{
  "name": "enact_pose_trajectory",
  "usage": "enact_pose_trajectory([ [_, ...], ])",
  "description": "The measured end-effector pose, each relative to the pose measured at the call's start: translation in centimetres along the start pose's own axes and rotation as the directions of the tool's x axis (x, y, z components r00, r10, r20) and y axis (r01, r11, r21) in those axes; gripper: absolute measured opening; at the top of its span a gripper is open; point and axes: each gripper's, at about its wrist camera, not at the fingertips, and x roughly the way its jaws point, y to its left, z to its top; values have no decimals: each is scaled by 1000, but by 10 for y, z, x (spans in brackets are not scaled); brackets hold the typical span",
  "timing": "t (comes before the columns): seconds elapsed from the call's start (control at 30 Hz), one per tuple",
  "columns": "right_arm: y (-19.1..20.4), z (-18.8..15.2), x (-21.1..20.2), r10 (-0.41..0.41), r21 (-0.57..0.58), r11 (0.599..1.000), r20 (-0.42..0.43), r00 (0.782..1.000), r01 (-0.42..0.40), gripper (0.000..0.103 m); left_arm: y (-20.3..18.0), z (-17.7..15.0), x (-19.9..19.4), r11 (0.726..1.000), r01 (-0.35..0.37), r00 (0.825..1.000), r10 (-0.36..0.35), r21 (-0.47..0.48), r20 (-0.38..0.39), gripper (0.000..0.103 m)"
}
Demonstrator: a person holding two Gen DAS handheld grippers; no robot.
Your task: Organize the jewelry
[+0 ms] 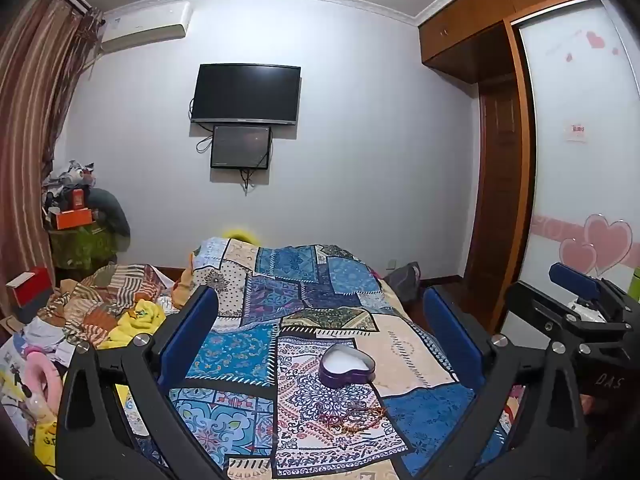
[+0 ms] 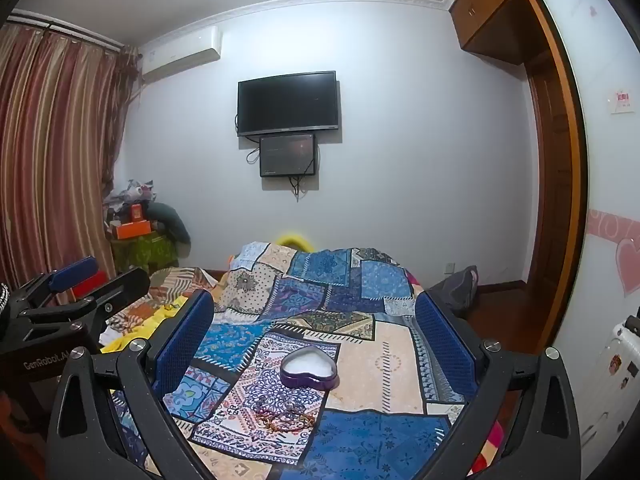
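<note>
A purple heart-shaped tin (image 1: 347,367) with a white inside stands open on the patchwork cloth (image 1: 240,356); it also shows in the right wrist view (image 2: 309,367). A small heap of bead bracelets and chains (image 1: 352,417) lies on the cloth just in front of the tin, seen too in the right wrist view (image 2: 285,415). My left gripper (image 1: 320,332) is open and empty, held above the cloth behind the jewelry. My right gripper (image 2: 316,330) is open and empty, held the same way. Each gripper shows at the edge of the other's view.
The cloth covers a narrow table (image 2: 380,360). A bed with crumpled yellow and striped clothes (image 1: 120,312) lies to the left. A wardrobe (image 1: 576,160) and a wooden door (image 1: 500,200) stand to the right. A white suitcase (image 2: 612,368) is at the far right.
</note>
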Motion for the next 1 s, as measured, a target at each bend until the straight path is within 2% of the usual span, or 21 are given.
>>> enact_pose_trajectory([
  [0.17, 0, 0, 1, 0, 0, 1000, -4, 1000, 0, 100, -5, -2, 10, 1000, 20, 999, -20, 9, -28, 103],
  [0.4, 0, 4, -2, 4, 3, 1000, -2, 1000, -4, 100, 0, -3, 7, 1000, 27, 999, -27, -7, -29, 103],
  [1.0, 0, -2, 3, 2, 14, 1000, -13, 1000, -2, 100, 1, 0, 7, 1000, 17, 999, -17, -3, -40, 103],
])
